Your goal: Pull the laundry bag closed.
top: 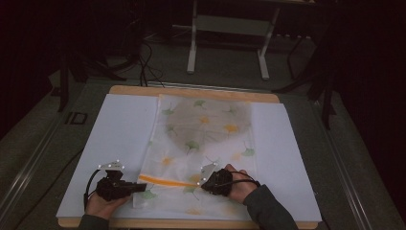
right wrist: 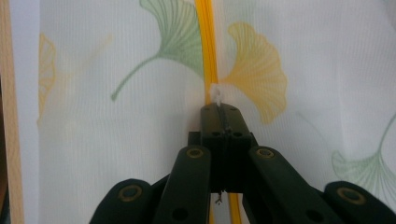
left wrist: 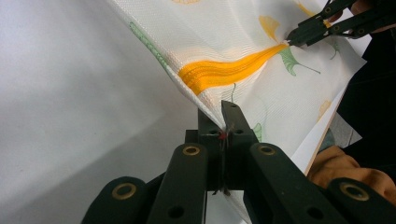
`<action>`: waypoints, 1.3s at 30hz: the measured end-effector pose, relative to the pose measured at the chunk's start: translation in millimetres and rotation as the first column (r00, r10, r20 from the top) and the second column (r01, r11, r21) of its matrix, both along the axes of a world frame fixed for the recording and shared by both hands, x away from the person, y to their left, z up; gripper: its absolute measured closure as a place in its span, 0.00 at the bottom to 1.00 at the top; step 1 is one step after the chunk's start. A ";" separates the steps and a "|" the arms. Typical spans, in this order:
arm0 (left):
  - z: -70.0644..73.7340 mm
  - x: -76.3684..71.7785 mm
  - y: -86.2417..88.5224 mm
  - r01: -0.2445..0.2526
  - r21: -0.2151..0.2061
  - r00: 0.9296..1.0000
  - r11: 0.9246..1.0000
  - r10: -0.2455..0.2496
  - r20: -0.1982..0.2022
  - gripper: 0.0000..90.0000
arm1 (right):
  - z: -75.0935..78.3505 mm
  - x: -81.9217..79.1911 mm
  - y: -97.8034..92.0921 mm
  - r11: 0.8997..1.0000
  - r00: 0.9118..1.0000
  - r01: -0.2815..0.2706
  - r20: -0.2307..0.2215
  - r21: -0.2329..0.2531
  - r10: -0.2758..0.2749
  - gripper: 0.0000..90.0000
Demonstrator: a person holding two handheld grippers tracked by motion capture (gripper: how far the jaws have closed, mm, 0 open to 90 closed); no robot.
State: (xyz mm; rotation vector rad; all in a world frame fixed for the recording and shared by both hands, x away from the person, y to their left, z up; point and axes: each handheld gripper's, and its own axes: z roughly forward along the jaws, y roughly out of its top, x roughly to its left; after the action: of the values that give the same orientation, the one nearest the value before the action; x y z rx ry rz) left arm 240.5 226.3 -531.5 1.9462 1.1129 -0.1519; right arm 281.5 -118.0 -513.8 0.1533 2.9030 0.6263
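A thin white cloth (top: 206,143) printed with green and yellow ginkgo leaves lies on the white table sheet (top: 119,134). An orange band (top: 165,181) runs along its folded near edge. My left gripper (top: 142,187) is shut on the cloth's near left corner (left wrist: 219,107), lifting it off the sheet. My right gripper (top: 203,182) is shut on the orange band (right wrist: 207,56) further right, where a small tuft of cloth (right wrist: 217,95) pokes out of the jaws. In the left gripper view the right gripper (left wrist: 292,37) pinches the band's far end.
The white sheet covers a wooden board (top: 191,92) whose edge shows at the back and front. A white table frame (top: 230,33) and cables (top: 146,62) stand on the dark floor beyond. An orange sleeve (left wrist: 345,168) is at the lower right of the left gripper view.
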 end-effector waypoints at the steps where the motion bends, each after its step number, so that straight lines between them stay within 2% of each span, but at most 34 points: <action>1: 0.0 -0.1 0.0 -0.001 -0.001 1.000 1.000 0.001 -0.001 0.98 | 0.0 0.0 -1.6 1.000 1.000 0.001 0.000 0.000 -0.001 1.00; 28: -0.4 0.1 2.8 -0.013 0.002 1.000 1.000 0.013 -0.005 0.98 | 2.3 -3.2 -24.2 0.999 1.000 0.025 0.018 -0.030 -0.025 1.00; 39: -1.0 0.1 3.1 -0.011 0.001 1.000 1.000 0.011 -0.008 0.98 | 3.3 -1.3 -40.0 0.998 0.999 0.047 0.019 -0.041 -0.046 1.00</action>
State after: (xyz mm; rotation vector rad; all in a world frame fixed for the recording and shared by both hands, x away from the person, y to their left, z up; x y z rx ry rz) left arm 240.6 229.3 -532.5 1.9413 1.1288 -0.1530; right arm 280.2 -158.0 -510.5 0.2084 2.8839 0.5566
